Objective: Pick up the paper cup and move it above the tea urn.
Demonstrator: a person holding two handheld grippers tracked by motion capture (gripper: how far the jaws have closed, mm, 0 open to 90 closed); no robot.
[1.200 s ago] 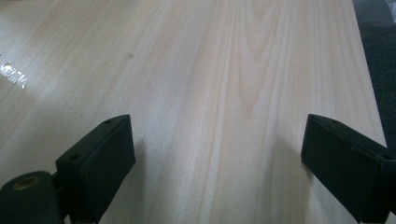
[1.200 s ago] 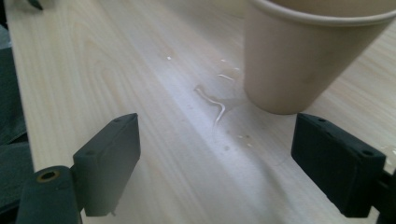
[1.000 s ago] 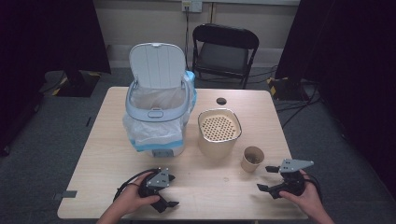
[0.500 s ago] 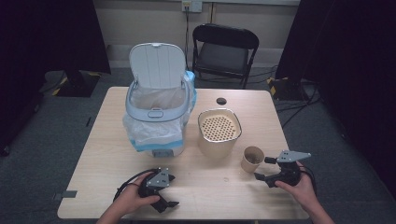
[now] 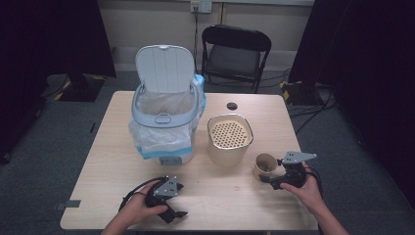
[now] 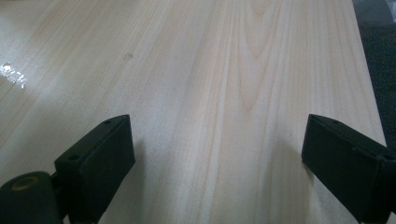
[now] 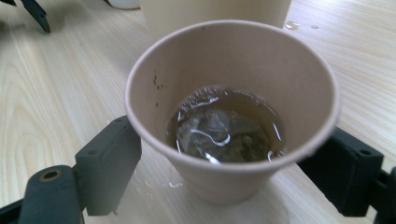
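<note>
A brown paper cup (image 5: 265,164) stands on the wooden table (image 5: 220,205) at the right. In the right gripper view the cup (image 7: 224,60) holds dark liquid with a soggy tea bag (image 7: 219,130). My right gripper (image 5: 269,172) (image 7: 229,175) is open, one jaw on each side of the cup's lower part, and a gap shows at the left jaw. My left gripper (image 5: 180,199) (image 6: 215,158) rests near the front edge, open over bare wood. Its jaws have just opened a little further, with nothing between them.
A white bin (image 5: 164,122) with its lid up and a plastic liner stands at the table's back left. A beige container (image 5: 230,137) with a perforated insert stands just left of the cup. A small black disc (image 5: 231,105) lies behind it. A black chair (image 5: 235,54) stands beyond the table.
My right gripper has moved left and away from the front edge, up to the cup, so that its jaws now flank it. The left gripper has stayed in place.
</note>
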